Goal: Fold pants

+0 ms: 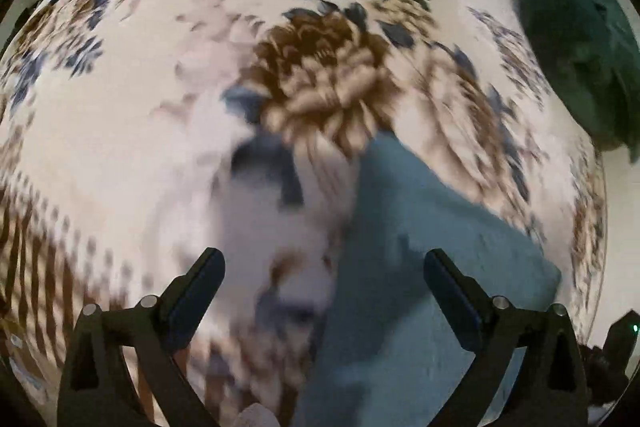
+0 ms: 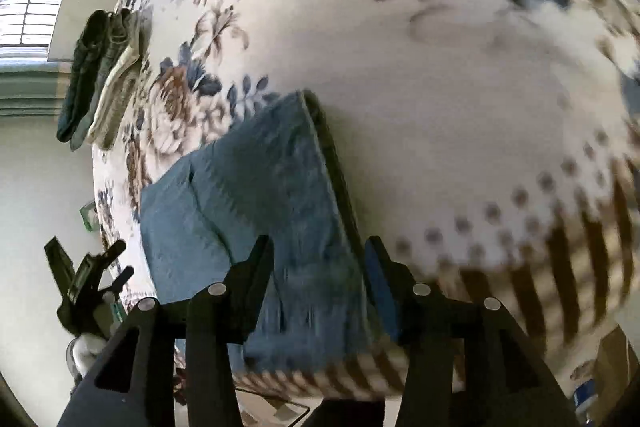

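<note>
Both grippers hang over the bed with nothing in them. Our left gripper (image 1: 324, 279) stands spread wide above the floral blanket (image 1: 160, 87), its jaws bare, with only the near edge of the blue pants (image 1: 420, 227) passing beneath the right-hand finger. Our right gripper (image 2: 318, 267) is roughly half open; the folded cloth shows in the gap between its jaws, but the pads are not pressing on it, so we read it as released rather than gripping.

The pants (image 2: 256, 195) lie flat on the blanket (image 2: 440, 67) near its striped border, already doubled into a compact rectangle with a thick fold running along one long side. Farther back on the bed sits a row of other folded garments (image 2: 100, 79), dark green, grey and cream, and a dark green bundle (image 1: 572, 39) lies off to the side.

We judge that a fold is laid down and that we are between grips. Both views are smeared, so fine creases are hard to read. If another fold is wanted, the next move calls for lowering each gripper onto a corner of one short end, pinching all layers together, and carrying them over evenly so the stack does not slide apart.
</note>
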A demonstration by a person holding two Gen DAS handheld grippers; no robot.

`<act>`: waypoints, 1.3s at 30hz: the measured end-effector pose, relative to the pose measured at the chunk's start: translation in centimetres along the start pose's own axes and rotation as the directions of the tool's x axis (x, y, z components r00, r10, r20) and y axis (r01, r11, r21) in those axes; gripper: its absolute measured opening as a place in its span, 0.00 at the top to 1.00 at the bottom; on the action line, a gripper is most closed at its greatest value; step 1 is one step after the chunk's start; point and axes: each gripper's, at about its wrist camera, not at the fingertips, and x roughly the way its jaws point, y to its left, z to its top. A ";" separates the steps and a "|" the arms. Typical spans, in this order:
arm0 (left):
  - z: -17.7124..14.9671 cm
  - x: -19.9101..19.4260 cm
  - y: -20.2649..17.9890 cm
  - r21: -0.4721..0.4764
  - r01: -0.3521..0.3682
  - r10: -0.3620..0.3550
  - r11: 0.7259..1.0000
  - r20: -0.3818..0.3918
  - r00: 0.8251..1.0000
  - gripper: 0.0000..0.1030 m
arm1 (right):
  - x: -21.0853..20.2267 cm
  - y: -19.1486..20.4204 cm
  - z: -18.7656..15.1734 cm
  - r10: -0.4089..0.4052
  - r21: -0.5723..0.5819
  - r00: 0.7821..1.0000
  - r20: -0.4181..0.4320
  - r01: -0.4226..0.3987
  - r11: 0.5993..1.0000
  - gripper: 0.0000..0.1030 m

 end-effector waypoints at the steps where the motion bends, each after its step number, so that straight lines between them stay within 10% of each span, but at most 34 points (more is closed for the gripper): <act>1: -1.6 -0.4 -0.3 0.014 -0.004 0.004 1.000 -0.007 1.000 0.01 | -0.4 -0.4 -1.1 -0.002 0.026 1.000 -0.013 0.003 1.000 0.51; 9: -10.1 3.3 -0.9 0.091 -0.100 0.111 0.991 -0.129 0.985 0.00 | 2.8 -5.1 -6.3 0.101 0.300 0.989 -0.104 -0.066 0.952 0.51; 18: -10.7 3.2 0.3 0.060 -0.041 0.048 0.997 -0.137 0.989 0.00 | 4.6 -1.6 -6.3 -0.197 0.018 0.980 -0.037 0.198 0.980 0.52; 21: -9.8 1.9 0.5 0.021 0.026 -0.024 0.999 -0.107 0.994 0.00 | 3.1 -2.4 -7.3 -0.025 0.132 0.999 -0.041 0.030 0.991 0.49; 23: -9.1 1.5 0.6 0.019 0.042 -0.040 0.999 -0.085 0.996 0.00 | 2.9 -3.4 -8.8 0.190 0.225 0.981 -0.032 -0.178 0.958 0.41; 26: -8.7 2.2 0.5 0.039 0.000 0.003 0.999 -0.078 0.997 0.00 | 4.5 -3.5 -10.2 0.287 0.242 0.957 -0.038 -0.270 0.932 0.40; 33: -8.7 3.7 -0.9 0.078 -0.037 0.043 0.996 -0.076 0.996 0.00 | 10.1 -3.7 -9.6 0.370 0.368 0.929 0.025 -0.353 0.860 0.38; 39: -8.6 3.9 -1.4 0.130 -0.053 0.061 0.990 -0.062 0.996 0.00 | 8.0 -1.5 -9.5 0.247 0.301 0.965 0.093 -0.264 0.916 0.54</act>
